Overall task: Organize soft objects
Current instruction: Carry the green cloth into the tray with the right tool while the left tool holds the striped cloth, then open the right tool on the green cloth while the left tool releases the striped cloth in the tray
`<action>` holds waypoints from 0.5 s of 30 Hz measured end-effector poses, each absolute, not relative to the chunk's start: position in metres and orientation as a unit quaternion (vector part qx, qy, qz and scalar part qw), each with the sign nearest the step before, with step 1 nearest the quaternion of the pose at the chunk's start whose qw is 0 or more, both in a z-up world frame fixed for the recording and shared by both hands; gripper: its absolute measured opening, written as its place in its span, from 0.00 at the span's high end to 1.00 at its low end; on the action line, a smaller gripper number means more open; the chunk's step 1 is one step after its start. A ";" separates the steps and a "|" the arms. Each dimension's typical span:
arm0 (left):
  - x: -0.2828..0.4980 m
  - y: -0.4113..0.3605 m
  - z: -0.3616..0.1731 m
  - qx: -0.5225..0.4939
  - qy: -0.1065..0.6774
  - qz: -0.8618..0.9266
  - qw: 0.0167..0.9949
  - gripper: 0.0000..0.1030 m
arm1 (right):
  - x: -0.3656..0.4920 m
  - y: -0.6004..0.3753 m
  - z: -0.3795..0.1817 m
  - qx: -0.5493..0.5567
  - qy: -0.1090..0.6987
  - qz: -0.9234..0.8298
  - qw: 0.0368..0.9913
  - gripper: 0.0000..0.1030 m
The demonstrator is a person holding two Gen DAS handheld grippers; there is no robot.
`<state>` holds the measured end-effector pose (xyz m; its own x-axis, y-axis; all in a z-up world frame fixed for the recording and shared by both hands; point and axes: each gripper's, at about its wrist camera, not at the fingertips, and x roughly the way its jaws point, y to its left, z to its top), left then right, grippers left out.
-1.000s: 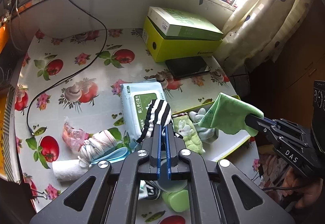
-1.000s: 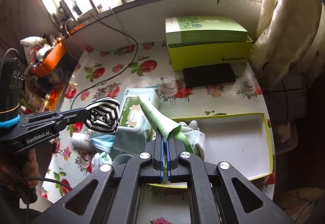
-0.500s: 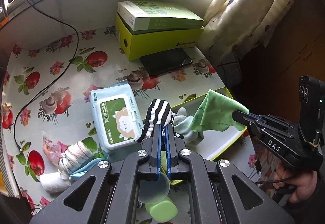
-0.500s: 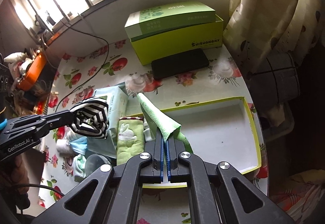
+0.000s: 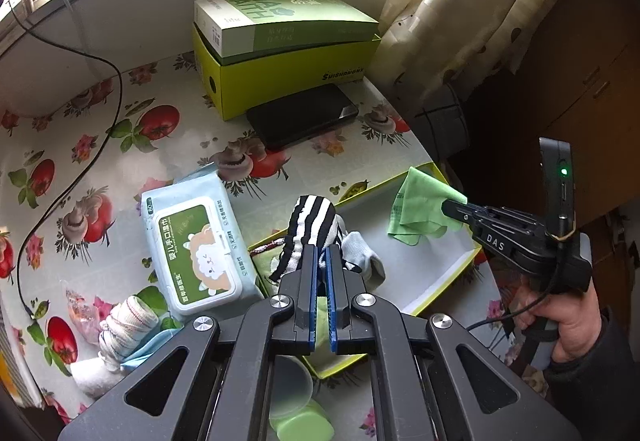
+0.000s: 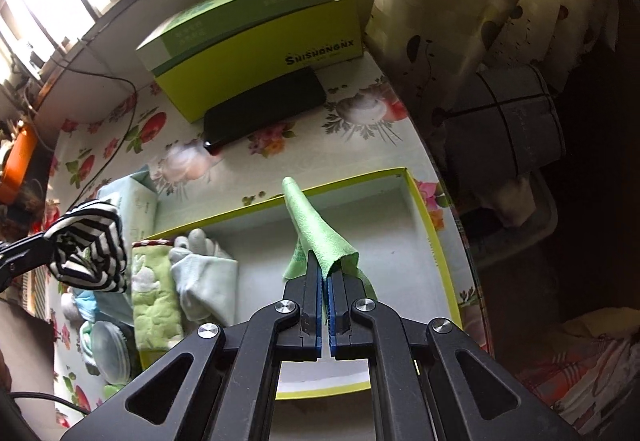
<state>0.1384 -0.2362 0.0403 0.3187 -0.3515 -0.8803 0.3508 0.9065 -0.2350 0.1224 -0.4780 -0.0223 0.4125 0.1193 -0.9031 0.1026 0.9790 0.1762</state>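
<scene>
Two handheld grippers hang over a shallow yellow-rimmed tray (image 6: 436, 225) on a table (image 5: 120, 169) covered in a fruit-and-flower print cloth.

The left gripper (image 5: 319, 255) has its blue-lined jaws pinched together on a black-and-white striped sock (image 5: 314, 221). The sock bunches into a rounded lump above the fingertips, with a loose end trailing below, over the tray's left end.

The right gripper (image 6: 324, 273) is also clamped tight, on a thin green cloth (image 6: 316, 233). The cloth stands up from the jaws in a narrow folded peak and drapes down either side, above the bare white floor in the middle of the tray. A hand (image 5: 568, 329) in a dark sleeve holds this gripper's handle.

Inside the tray's left end lie a padded green cloth with a rabbit design (image 6: 154, 297) and pale grey socks (image 6: 204, 277), side by side and touching.

Just left of the tray sits a pack of wet wipes (image 5: 196, 249). Beyond the tray, a black phone (image 5: 302, 115) lies flat against a yellow-green box (image 5: 288, 77).
</scene>
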 end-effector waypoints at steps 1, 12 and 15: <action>0.139 -0.238 0.040 0.001 0.543 -0.218 0.811 0.96 | 0.124 -0.481 -0.024 0.103 0.542 0.001 0.834 0.97; 0.150 -0.270 0.033 0.014 0.546 -0.248 0.800 0.96 | 0.126 -0.509 -0.043 0.108 0.556 -0.036 0.823 0.94; 0.155 -0.281 0.029 0.019 0.549 -0.260 0.794 0.96 | 0.121 -0.511 -0.043 0.110 0.556 -0.046 0.823 0.59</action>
<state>0.1548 -0.2810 0.0290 0.2614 -0.3916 -0.8822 0.4335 0.8643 -0.2551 0.1211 -0.5115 -0.0428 0.3777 0.0476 -0.9247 0.1977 0.9715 0.1308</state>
